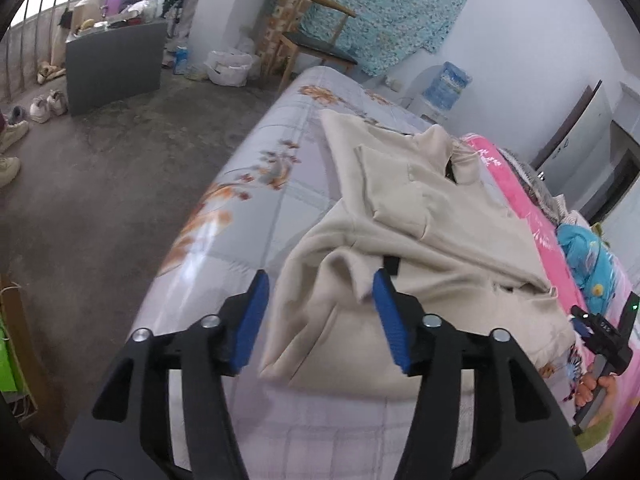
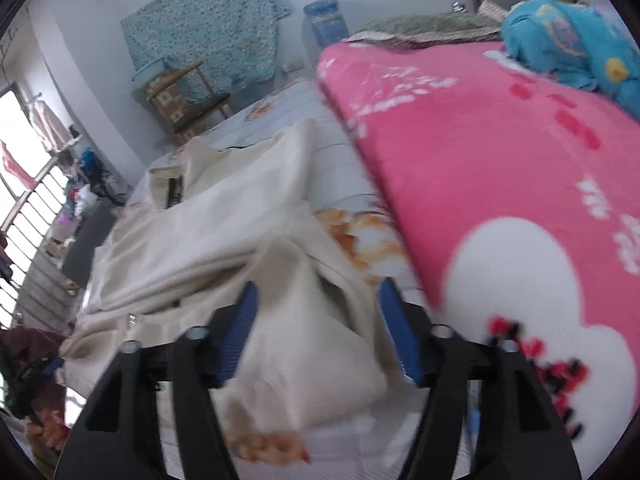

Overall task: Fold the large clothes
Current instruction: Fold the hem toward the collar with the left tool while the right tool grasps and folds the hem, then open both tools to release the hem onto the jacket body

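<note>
A large beige garment [image 1: 432, 216] lies partly folded on the bed's grey floral sheet [image 1: 248, 216], its collar toward the far end. My left gripper [image 1: 320, 280] hangs open over the garment's near corner. A raised fold of cloth lies between its blue pads [image 1: 250, 320], which do not press on it. In the right wrist view the same garment [image 2: 208, 236] bunches up between the blue pads [image 2: 400, 332] of my right gripper [image 2: 318, 286], which is also open. The right gripper [image 1: 600, 332] also shows at the far right of the left wrist view, held by a hand.
A pink blanket [image 2: 500, 168] covers the bed beside the garment, with a blue plush bundle [image 2: 572, 44] on it. The bed edge [image 1: 192, 240] drops to a concrete floor [image 1: 100, 184]. Beyond stand a wooden chair [image 1: 316, 44], a water dispenser [image 1: 444, 84], a dark cabinet [image 1: 116, 64] and shoes [image 1: 44, 108].
</note>
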`<state>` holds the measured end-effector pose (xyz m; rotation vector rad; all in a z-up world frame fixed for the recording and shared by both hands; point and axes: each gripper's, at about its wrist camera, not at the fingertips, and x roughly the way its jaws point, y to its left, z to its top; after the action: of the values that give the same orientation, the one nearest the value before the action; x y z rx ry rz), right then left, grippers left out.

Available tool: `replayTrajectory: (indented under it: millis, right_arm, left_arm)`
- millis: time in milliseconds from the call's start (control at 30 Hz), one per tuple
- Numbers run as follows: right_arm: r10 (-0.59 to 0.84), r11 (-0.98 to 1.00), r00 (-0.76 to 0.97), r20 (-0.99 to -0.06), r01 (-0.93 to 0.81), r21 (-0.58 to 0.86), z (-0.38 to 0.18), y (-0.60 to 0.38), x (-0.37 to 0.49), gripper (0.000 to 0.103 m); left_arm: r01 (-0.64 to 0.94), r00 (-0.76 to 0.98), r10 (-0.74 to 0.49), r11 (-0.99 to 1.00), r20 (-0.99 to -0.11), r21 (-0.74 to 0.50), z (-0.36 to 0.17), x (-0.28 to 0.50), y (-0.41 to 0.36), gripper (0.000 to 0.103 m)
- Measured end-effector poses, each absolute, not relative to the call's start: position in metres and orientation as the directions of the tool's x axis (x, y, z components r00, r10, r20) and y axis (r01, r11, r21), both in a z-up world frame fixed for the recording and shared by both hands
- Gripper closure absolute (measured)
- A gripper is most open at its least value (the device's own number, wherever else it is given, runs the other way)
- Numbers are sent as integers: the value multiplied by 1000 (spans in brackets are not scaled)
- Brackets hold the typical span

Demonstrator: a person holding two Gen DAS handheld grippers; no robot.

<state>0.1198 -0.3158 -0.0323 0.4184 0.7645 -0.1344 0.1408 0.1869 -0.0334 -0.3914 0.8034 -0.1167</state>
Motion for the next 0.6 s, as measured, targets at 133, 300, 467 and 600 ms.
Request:
replayTrajectory:
  millis: [133, 300, 467, 600]
  right_arm:
    - [37, 921, 669, -742, 266, 286, -47, -316, 110, 39]
    - [-29, 954, 650, -759, 246, 174, -50, -300, 110, 42]
    - [-134, 977, 637, -759, 214, 6, -53, -282, 120, 67]
    - [-119, 985, 659, -743, 171, -5, -41, -270, 117, 86]
  left_arm:
    - [-80, 637, -211, 939, -742, -335, -46, 127, 189, 49]
    - [-77, 639, -129, 970, -758, -231, -48, 116, 177, 50]
    - [-64, 654, -45, 991, -755, -114, -52, 122, 155, 75]
    - [-53, 697, -27, 995, -716, -90, -38, 116, 148, 93]
